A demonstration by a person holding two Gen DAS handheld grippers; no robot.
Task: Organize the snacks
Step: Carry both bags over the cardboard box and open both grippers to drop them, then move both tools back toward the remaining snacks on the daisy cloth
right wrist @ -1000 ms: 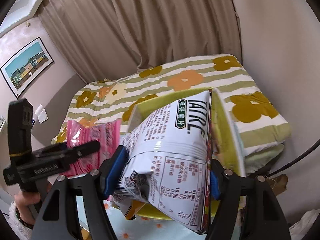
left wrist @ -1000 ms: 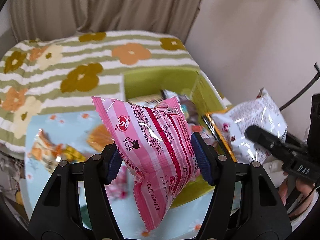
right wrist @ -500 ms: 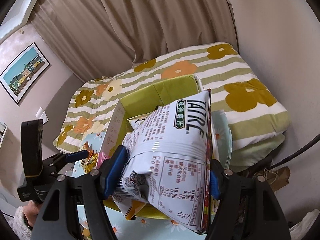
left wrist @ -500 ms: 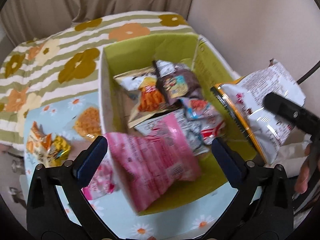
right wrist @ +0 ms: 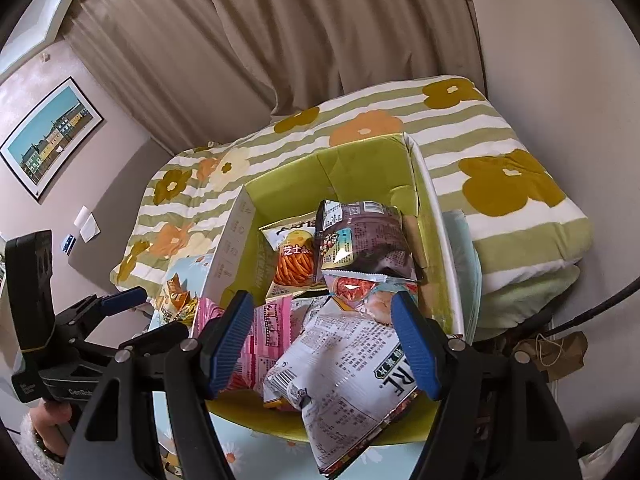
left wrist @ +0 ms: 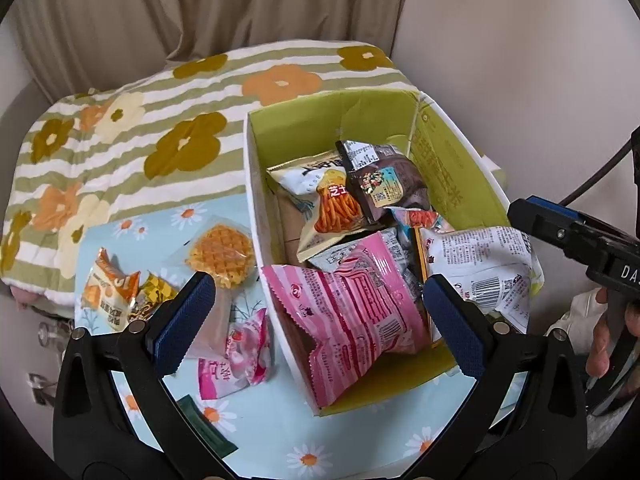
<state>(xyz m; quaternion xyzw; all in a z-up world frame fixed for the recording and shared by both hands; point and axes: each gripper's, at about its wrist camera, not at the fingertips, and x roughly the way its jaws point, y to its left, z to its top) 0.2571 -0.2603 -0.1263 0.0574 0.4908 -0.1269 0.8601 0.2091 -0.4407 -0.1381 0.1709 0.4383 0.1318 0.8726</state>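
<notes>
Two grippers, one box, so I take the left wrist view first. My left gripper (left wrist: pixel 320 312) stands with its jaws spread as wide as they go and nothing pinched. Between and just beyond the pads lies the pink bag (left wrist: pixel 352 312), draped over the near wall of the green box (left wrist: pixel 452 176) with its lower end hanging outside. Deeper in the box sit an orange stick-snack bag (left wrist: pixel 328 204) and a dark bag (left wrist: pixel 384 184). Left of my left pad, on the daisy cloth (left wrist: pixel 280 432), wait a waffle (left wrist: pixel 220 256), an orange packet (left wrist: pixel 108 288) and a small pink packet (left wrist: pixel 236 352). My right gripper (left wrist: pixel 560 236) comes in from the right, over the white bag (left wrist: pixel 484 264).

From the right wrist view, that gripper (right wrist: pixel 324 344) has its jaws about half apart. The white bag (right wrist: pixel 348 384) lies between the pads, leaning on the right one, but with a gap at the left pad; I cannot tell whether it is truly held. Its lower end pokes past the box's near rim.

My worries: both bags straddle the rim of the box (right wrist: pixel 436 240), so either could slide out onto the cloth if nudged, the pink one soonest because so much hangs outside. With the left gripper (right wrist: pixel 120 300) this near, the tools could clash over the box. Reaching for the waffle, my left pad might also drag the pink bag out.
</notes>
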